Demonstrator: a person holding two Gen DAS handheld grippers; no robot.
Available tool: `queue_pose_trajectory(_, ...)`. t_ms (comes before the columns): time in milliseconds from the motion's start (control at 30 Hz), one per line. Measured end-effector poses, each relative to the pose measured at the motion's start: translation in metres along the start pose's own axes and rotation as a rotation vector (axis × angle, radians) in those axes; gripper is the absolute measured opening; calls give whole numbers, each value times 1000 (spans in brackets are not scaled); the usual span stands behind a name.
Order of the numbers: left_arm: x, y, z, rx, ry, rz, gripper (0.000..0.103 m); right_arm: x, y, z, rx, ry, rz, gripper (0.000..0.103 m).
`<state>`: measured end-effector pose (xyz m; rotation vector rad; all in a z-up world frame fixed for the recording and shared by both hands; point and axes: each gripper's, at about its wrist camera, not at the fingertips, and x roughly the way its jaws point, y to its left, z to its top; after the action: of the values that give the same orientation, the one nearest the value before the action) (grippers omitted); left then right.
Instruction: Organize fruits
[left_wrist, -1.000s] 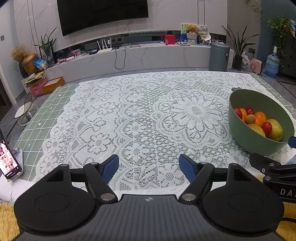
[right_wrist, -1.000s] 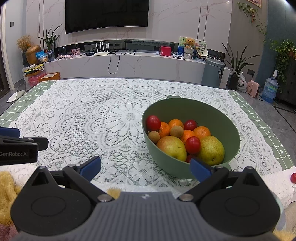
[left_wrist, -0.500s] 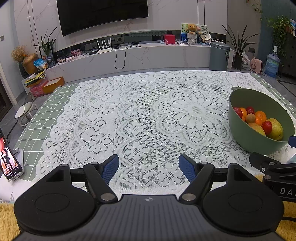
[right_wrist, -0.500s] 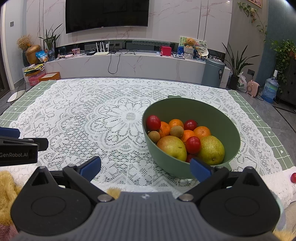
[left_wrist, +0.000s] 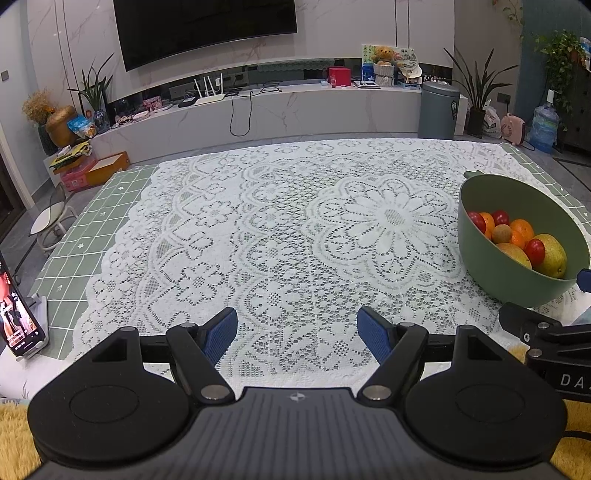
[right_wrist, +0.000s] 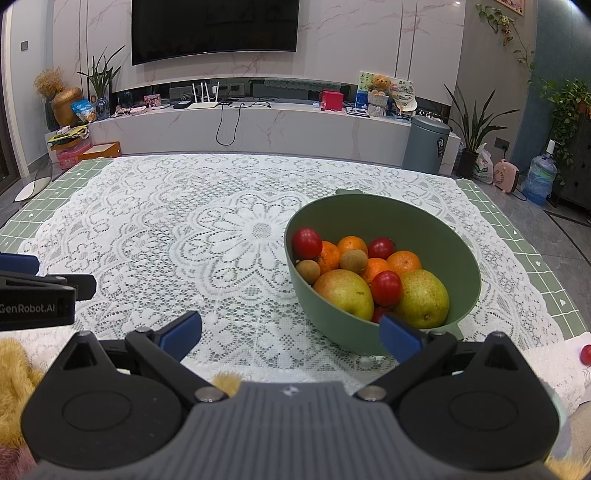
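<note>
A green bowl (right_wrist: 436, 221) stands on the lace tablecloth, holding several fruits: red tomatoes (right_wrist: 307, 243), oranges (right_wrist: 403, 262), two brown longans (right_wrist: 353, 261) and two yellow-green pears (right_wrist: 424, 298). In the left wrist view the same bowl (left_wrist: 491, 275) is at the far right. My right gripper (right_wrist: 291, 334) is open just in front of the bowl, its right pad (right_wrist: 399, 338) near the bowl's front wall. My left gripper (left_wrist: 297, 332) is open over bare lace, holding nothing. One small red fruit (right_wrist: 586, 355) lies at the table's right edge.
The white lace cloth (left_wrist: 295, 229) covers a green checked table. A phone on a stand (left_wrist: 18, 325) sits at the near left corner. Yellow fluffy fabric (right_wrist: 14, 373) lies below the near edge. A TV, a low cabinet and a bin stand beyond the table.
</note>
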<state>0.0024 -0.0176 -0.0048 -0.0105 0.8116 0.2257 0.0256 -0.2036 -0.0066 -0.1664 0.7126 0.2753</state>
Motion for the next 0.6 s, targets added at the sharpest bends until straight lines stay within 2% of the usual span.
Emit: queue_pose_trajectory(600, 0, 0, 0, -3, 10, -1, 87, 0, 0, 0, 0, 1, 0, 99)
